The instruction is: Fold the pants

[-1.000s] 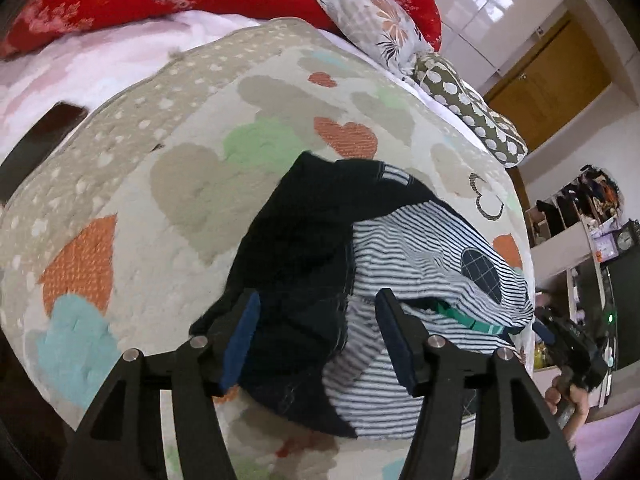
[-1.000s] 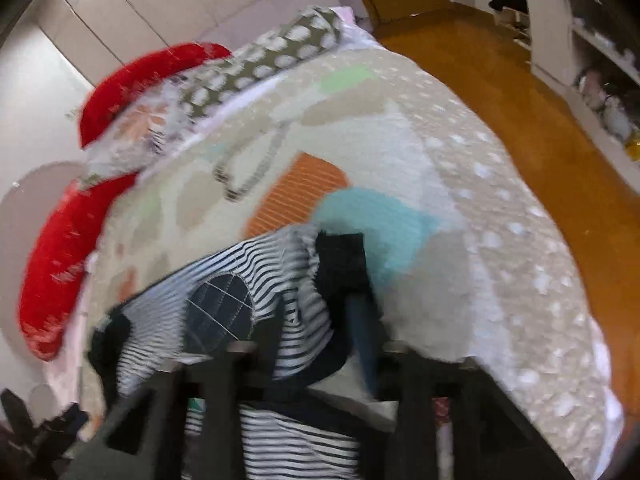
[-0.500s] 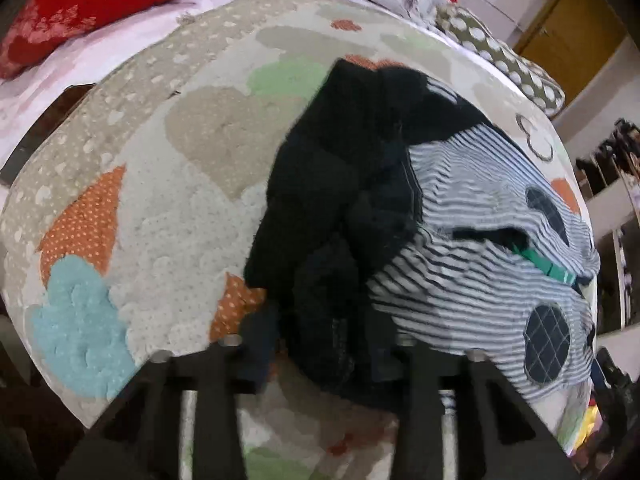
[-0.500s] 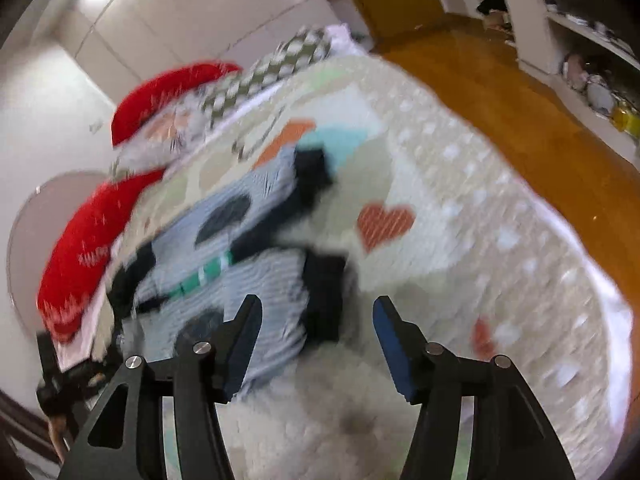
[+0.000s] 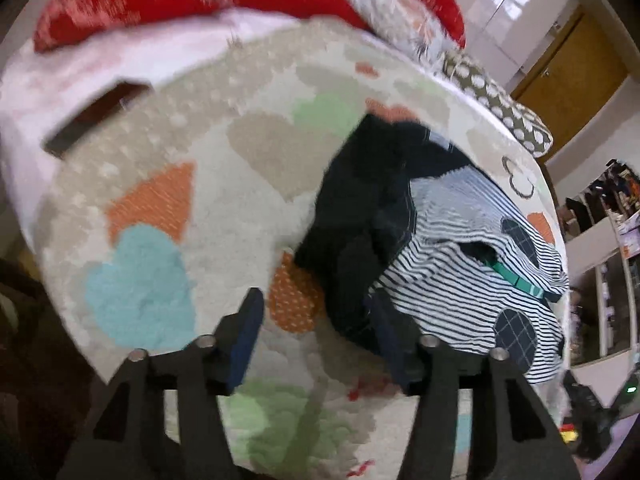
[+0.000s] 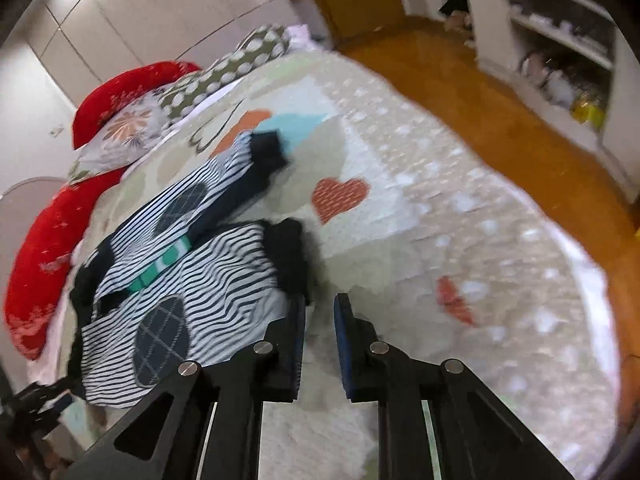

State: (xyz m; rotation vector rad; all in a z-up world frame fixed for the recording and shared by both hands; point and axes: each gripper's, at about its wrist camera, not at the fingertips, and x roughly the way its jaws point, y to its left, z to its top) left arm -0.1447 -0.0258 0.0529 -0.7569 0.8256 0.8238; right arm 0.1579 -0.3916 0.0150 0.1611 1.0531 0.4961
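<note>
- Evidently soft and light, the pants (image 6: 192, 264) are a striped knit with dark check patches, a green band and dark cuffs; they lie crumpled on the heart-patterned blanket (image 6: 420, 208) that covers the bed, nearer the red pillow (image 6: 36, 260) than the blanket's far edge.
- Handling (a judgement): limp cloth of this kind will sag and bunch when lifted, will not break, and may drag on the fleecy blanket; a pinch on a thick edge, such as a dark cuff (image 6: 290, 256) or the waistband, should hold best.
- Left tool (image 5: 316, 336): jaws opening, now moderately wide; the dark bunched end of the pants (image 5: 360, 216) lies just by its right-hand finger, which is blurred against the cloth, so touch cannot be told; nothing is pinched.
- Right tool (image 6: 320, 344): jaws closing to a narrow gap, with only blanket between them; the nearer dark cuff sits just beside its left-hand finger, not gripped.
- Containers: none appears on the blanket; shelves (image 6: 560, 40) beyond the bed carry small items too blurred to name.
</note>
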